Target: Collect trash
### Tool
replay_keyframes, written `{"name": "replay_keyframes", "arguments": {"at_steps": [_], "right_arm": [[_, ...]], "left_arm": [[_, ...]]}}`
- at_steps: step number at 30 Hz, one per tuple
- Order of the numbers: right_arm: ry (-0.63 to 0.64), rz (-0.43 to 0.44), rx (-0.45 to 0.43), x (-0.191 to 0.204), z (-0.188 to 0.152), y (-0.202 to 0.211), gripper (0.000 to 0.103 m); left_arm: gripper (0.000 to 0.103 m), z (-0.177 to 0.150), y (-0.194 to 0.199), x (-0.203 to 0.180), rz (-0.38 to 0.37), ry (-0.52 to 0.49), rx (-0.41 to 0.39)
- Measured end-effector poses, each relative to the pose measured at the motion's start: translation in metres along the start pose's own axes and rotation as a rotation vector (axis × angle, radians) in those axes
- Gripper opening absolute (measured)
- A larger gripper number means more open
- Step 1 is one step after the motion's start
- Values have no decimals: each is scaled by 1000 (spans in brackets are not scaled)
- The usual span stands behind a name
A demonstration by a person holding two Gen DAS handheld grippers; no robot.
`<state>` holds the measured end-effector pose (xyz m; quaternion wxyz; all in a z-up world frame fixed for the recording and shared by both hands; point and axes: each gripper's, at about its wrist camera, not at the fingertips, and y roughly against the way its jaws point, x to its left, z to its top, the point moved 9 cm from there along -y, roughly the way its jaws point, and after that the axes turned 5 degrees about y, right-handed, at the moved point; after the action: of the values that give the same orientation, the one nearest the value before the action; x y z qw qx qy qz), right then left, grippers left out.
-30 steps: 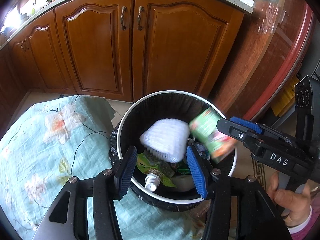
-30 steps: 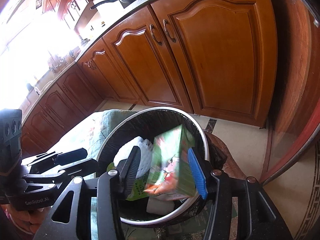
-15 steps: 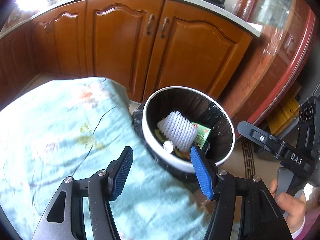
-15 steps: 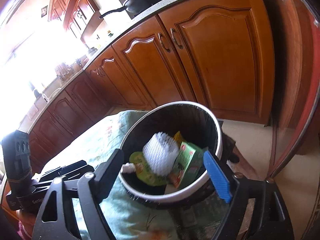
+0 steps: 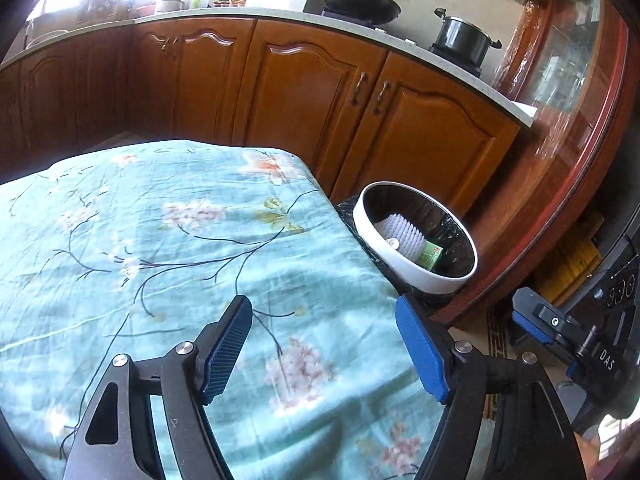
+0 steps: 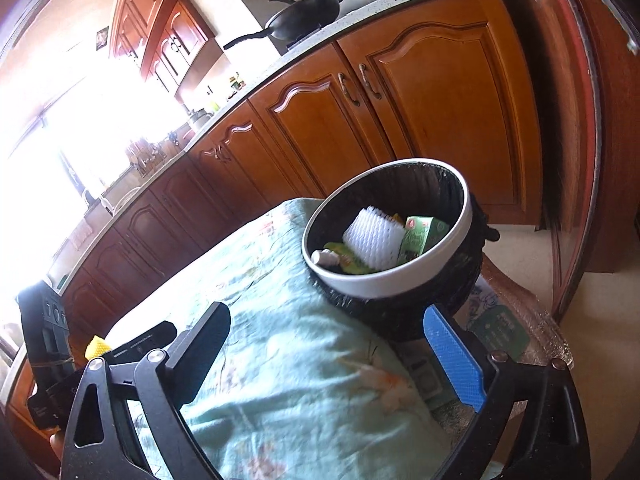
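A round bin with a white rim and a black liner stands off the table's far right corner. In it lie a white foam net, a green carton and a green pouch with a white cap. My left gripper hangs over the teal floral cloth, well back from the bin; its jaws are opening with nothing between them. My right gripper is also back from the bin, over the table's corner, jaws opening wide and empty.
Brown cabinets run behind the table and bin, under a counter with a wok and a pot. A glass-fronted cabinet stands to the right. A small yellow object shows beside the left tool in the right wrist view.
The green carton left my right gripper and now lies in the bin. Both grippers drew back from the bin over the table, and both sets of jaws spread wider.
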<state>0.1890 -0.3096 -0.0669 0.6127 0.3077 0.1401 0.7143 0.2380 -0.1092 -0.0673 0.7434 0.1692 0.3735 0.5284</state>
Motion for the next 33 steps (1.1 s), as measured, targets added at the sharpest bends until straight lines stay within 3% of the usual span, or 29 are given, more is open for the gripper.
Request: {"name": "replay_keyframes", "arguments": {"at_steps": [6,8,12,14,23,33], "right_arm": [[90,-27,-57,30,1,30,98],[144,-54,-133,43,9,51,101],[265,-141,-311,62,19,91,103],[310,-176,-348,66,17,98,103],[313,-233,-383,53,-9,99,103],[351,-274,-393,56,-26,101,103]], "left_arm": [[75,-4,50,5,22,-39,-88],[79,-4,73,5,33,-53,-143],[102,-11,114,5,65,-71,-252],[102,-20,127,6,92,-88,-305],[102,-65,144,2,177,-201,-399],[102,-72,122,6,160,-200,-371]]}}
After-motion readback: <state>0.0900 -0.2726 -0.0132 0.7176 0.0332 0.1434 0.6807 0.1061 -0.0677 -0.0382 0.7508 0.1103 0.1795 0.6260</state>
